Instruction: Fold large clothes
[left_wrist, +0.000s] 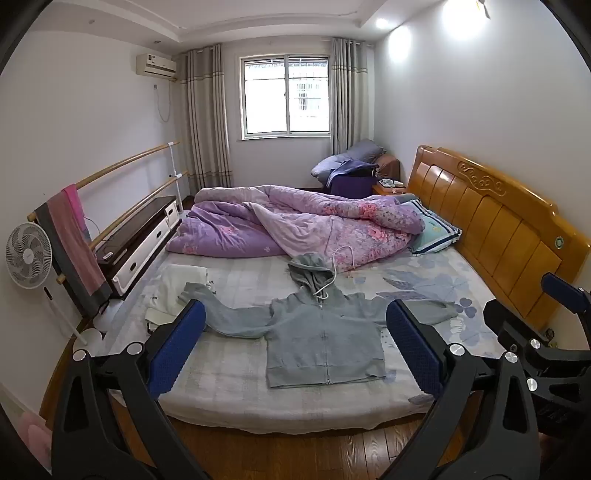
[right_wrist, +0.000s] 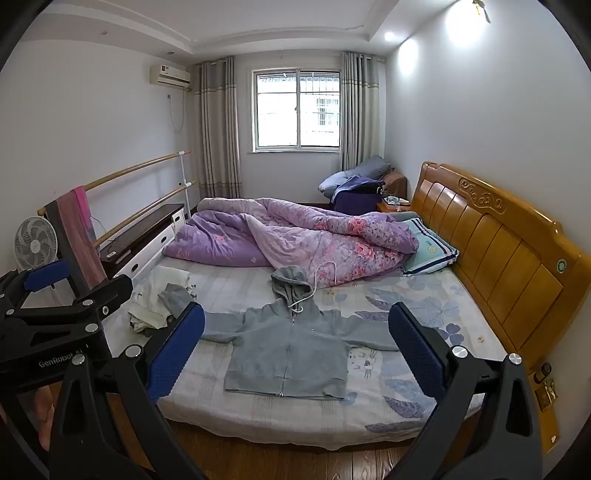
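Observation:
A grey zip-up hoodie (left_wrist: 325, 339) lies flat, front up, on the bed (left_wrist: 221, 387), sleeves spread to both sides, hood toward the quilt, white drawstring trailing. It also shows in the right wrist view (right_wrist: 288, 354). My left gripper (left_wrist: 295, 347) is open and empty, held above the floor before the bed's near edge. My right gripper (right_wrist: 295, 350) is open and empty too, held beside the left one. The right gripper's body shows at the right edge of the left wrist view (left_wrist: 546, 354); the left gripper's body shows at the left of the right wrist view (right_wrist: 55, 325).
A crumpled purple floral quilt (left_wrist: 295, 221) and a pillow (left_wrist: 436, 230) lie at the far part of the bed. White clothes (left_wrist: 173, 291) lie at the bed's left. A wooden headboard (left_wrist: 498, 221) stands on the right. A fan (left_wrist: 27, 254), a rail and a cabinet (left_wrist: 144, 236) stand left.

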